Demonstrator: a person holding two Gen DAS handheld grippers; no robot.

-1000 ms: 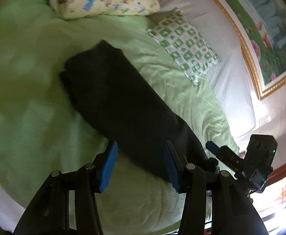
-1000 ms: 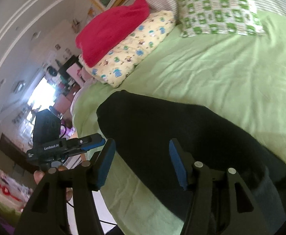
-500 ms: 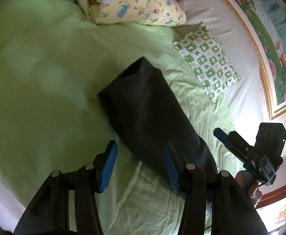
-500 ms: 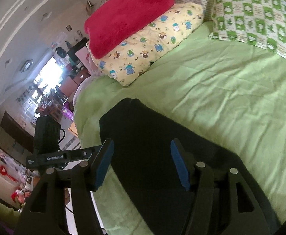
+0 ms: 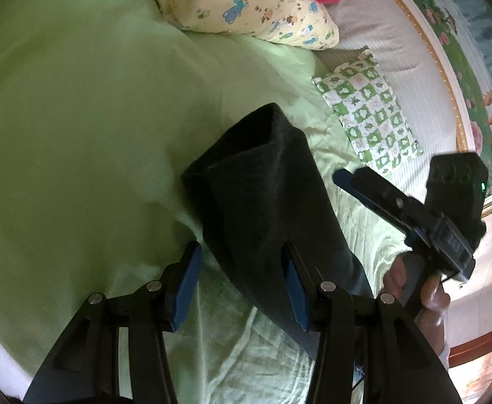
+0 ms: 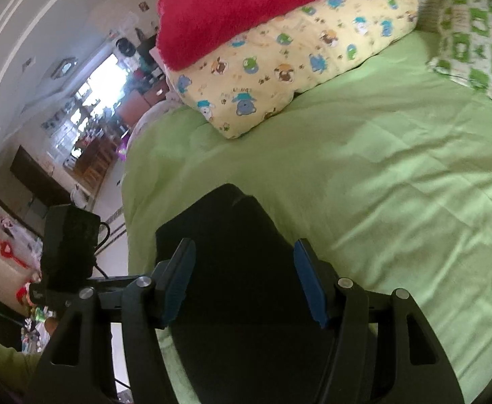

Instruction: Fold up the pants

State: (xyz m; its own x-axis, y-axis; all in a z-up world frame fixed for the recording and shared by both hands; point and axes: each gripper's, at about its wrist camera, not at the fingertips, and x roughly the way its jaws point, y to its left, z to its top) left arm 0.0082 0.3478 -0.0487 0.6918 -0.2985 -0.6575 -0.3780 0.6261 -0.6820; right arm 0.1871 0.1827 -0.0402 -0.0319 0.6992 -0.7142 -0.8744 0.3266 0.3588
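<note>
On bed (image 5: 77, 118) | pants (image 5: 263, 202) closer than before | both tools released, empty

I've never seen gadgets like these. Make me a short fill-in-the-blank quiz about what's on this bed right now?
1. The dark pants lie on a ____ bedsheet.
2. The red blanket rests on the yellow ____ pillow.
3. The checked pillow is white and ____.
4. The left gripper has ____ pads.

Missing words: green; cartoon-animal; green; blue

The right claw (image 5: 342, 176) has swung in from the far right, now close beside the black pants (image 5: 266, 202); its jaws stand apart, empty. The pants' far end, flat before, now stands bunched and open.
</note>
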